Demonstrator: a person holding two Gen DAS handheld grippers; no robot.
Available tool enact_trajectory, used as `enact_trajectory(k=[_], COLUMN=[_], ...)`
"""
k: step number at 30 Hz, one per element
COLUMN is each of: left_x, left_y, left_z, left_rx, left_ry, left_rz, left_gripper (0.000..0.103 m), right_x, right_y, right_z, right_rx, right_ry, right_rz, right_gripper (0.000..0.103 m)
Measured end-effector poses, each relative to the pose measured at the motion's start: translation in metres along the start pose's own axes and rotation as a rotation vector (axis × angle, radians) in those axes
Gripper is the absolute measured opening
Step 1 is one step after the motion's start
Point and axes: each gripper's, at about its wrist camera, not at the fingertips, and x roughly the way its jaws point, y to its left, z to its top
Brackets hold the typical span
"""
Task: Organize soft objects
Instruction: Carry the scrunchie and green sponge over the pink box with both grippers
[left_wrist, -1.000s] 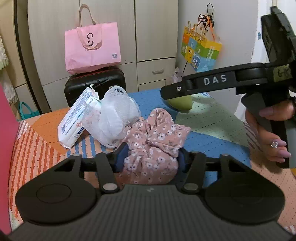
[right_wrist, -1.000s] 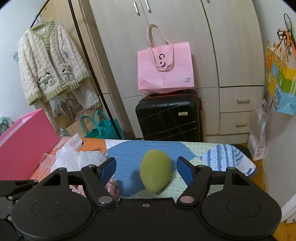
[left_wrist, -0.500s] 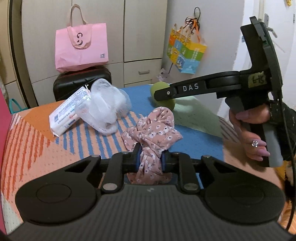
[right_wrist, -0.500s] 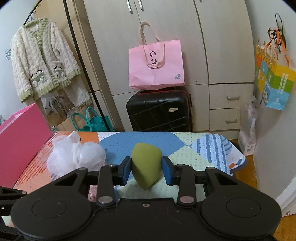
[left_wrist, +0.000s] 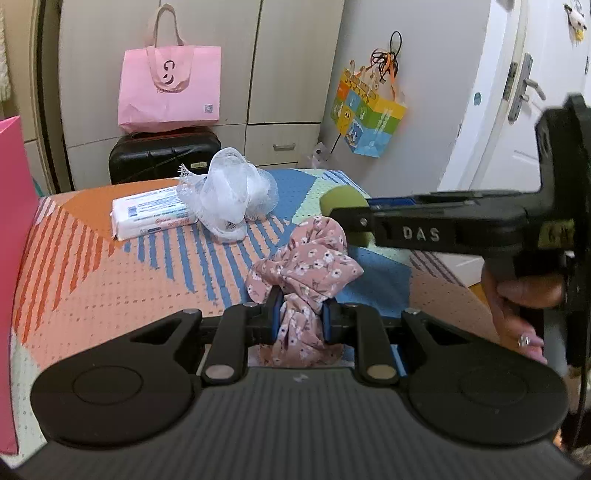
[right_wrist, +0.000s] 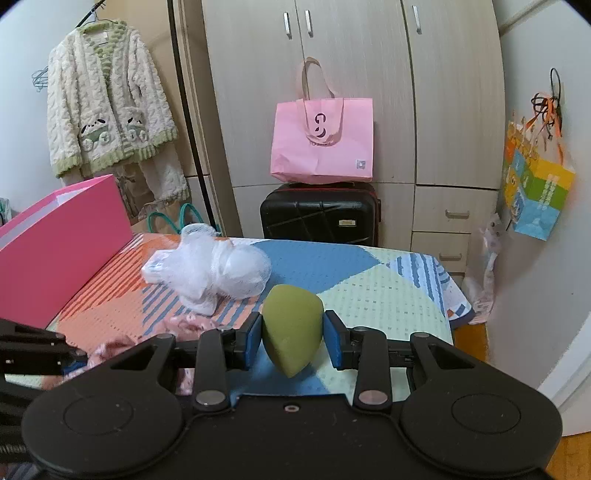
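My left gripper (left_wrist: 300, 320) is shut on a pink floral cloth (left_wrist: 308, 269) and holds it over the patterned table mat (left_wrist: 122, 280). My right gripper (right_wrist: 292, 335) is shut on a green egg-shaped sponge (right_wrist: 291, 328), lifted above the mat; the sponge (left_wrist: 341, 202) also shows in the left wrist view behind the right gripper's arm. A white mesh puff (left_wrist: 231, 195) and a white tissue pack (left_wrist: 153, 217) lie on the mat's far side. The puff (right_wrist: 218, 269) sits left of the sponge in the right wrist view. A pink box (right_wrist: 55, 254) stands at the mat's left edge.
A black suitcase (right_wrist: 319, 214) with a pink tote bag (right_wrist: 321, 144) on top stands behind the table against the wardrobe. A colourful bag (right_wrist: 535, 192) hangs on the right wall. A cardigan (right_wrist: 107, 107) hangs at the far left.
Both grippers closed on their objects: left on the floral cloth, right on the green sponge. Both then lifted and drew back from the table, the sponge tilting in the jaws.
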Motion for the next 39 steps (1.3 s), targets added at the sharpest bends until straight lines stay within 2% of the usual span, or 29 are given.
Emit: enact_trajectory(k=[11,15,20,23,28,32,36,39], left_x=[-0.05,-0.072,-0.104,-0.12,-0.14,-0.156,-0.173,-0.185], left_y=[0.006,0.009,0.008,0.01,0.016,0.026,0.037,0.048], left_z=[-0.005,-0.005,-0.006,-0.004,-0.001,-0.003,-0.007,-0.011], left_rx=[-0.041,-0.02,0.007,-0.002,-0.004,0.012,0.01,-0.018], left_ry=[0.017,0.02,-0.047,-0.063,-0.045,-0.018,0.011,0.052], left_rz=[-0.011,-0.003,-0.009,-0.02,-0.04,-0.018,0.009,-0.001], left_gripper=[0.019,0.019,0.019,0.019,0.019,0.019,0.019,0.019], right_x=[-0.037,-0.05,-0.064,-0.075,-0.097,-0.113,-0.121,-0.124], right_y=[0.019,0.026,0.041,0.05,0.07,0.093,0.117,0.133], right_z=[-0.02,-0.026,-0.03,-0.031,-0.029,-0.021,-0.013,-0.008], right_rx=[0.025,0.06,0.072,0.067,0.035,-0.038,-0.102,-0.13], right_ry=[0.037,0.06,0.131,0.141,0.143,0.154,0.148,0.152], right_rz=[-0.011,0.006,0.029,0.066,0.151,0.228,0.248,0.289], right_gripper=[0.041,0.041,0.042,0.042,0.042,0.042,0.042,0.042])
